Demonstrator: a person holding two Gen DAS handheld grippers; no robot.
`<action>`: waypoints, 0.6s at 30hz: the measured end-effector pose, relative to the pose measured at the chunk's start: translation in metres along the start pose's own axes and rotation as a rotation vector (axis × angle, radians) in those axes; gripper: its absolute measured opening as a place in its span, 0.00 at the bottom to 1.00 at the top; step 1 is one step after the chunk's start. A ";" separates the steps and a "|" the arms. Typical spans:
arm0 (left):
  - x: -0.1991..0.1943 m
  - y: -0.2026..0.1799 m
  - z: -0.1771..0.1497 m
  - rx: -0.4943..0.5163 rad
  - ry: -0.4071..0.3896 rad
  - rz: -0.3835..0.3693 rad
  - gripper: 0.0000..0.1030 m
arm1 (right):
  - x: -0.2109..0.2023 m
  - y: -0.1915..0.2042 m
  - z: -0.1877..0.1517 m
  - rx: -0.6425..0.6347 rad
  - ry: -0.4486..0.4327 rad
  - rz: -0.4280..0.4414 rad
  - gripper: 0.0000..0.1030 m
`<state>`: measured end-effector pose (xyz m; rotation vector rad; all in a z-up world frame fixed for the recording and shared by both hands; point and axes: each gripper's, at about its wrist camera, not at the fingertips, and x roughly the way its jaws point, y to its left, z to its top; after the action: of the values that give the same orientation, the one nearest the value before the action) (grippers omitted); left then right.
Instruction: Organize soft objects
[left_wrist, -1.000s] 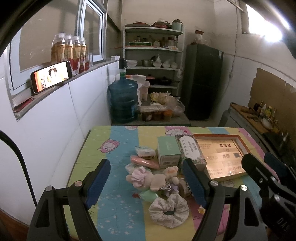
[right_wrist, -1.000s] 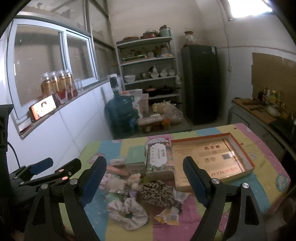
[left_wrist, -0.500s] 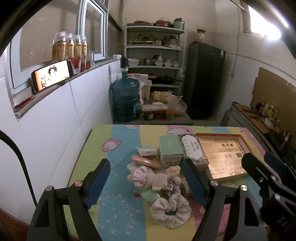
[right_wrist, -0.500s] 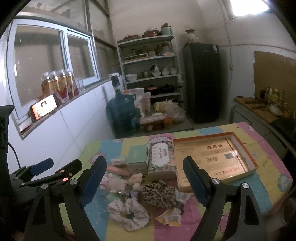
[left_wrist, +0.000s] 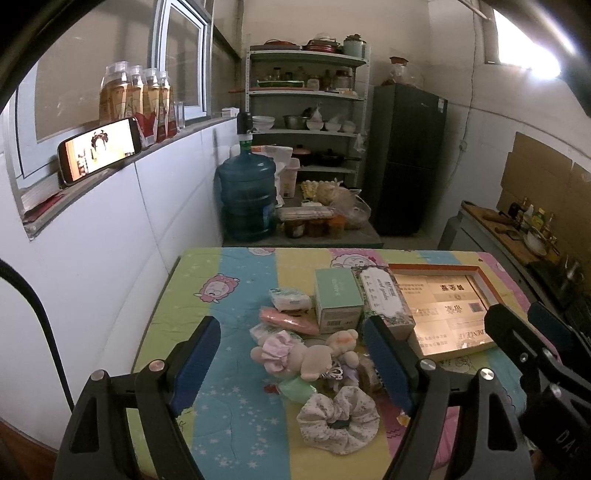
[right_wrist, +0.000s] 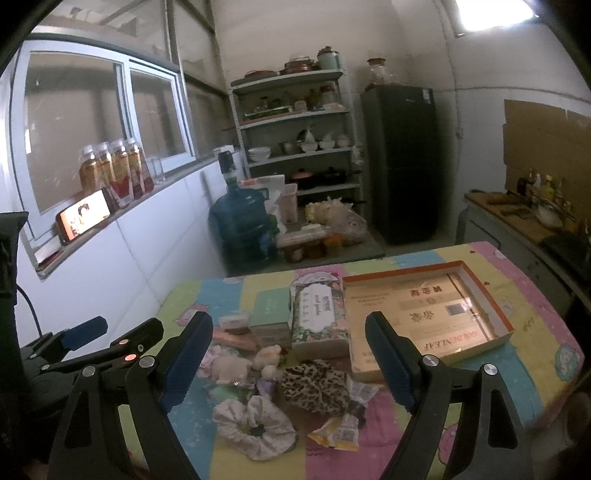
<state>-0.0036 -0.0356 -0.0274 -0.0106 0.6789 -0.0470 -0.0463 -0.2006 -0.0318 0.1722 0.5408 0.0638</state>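
Left tongs (left_wrist: 291, 363): jaws wide, empty, hovering above the pile. Right tongs (right_wrist: 290, 360): same, wide and empty. Over the last second both views have pulled back and up slightly; nothing on the table (left_wrist: 236, 269) has shifted. Pale scrunchie (left_wrist: 338, 419), leopard scrunchie (right_wrist: 314, 386) and plush toy (left_wrist: 310, 354) lie near the front edge, left of the empty open box (right_wrist: 476, 291). Sorting apparently not yet begun.

Leopard scrunchie (right_wrist: 316, 386) behind left claw (left_wrist: 293, 363)
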 end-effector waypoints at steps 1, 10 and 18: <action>0.000 0.000 0.000 0.000 0.001 0.000 0.78 | 0.000 0.000 0.000 0.000 0.000 0.000 0.83; 0.005 0.010 -0.003 -0.017 0.001 0.002 0.78 | 0.000 -0.004 -0.005 -0.007 -0.001 -0.010 0.83; 0.019 0.033 -0.015 -0.039 -0.008 -0.059 0.78 | 0.011 -0.018 -0.023 0.005 0.047 -0.022 0.83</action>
<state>0.0031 -0.0035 -0.0522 -0.0682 0.6715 -0.0905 -0.0485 -0.2137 -0.0602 0.1701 0.5896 0.0448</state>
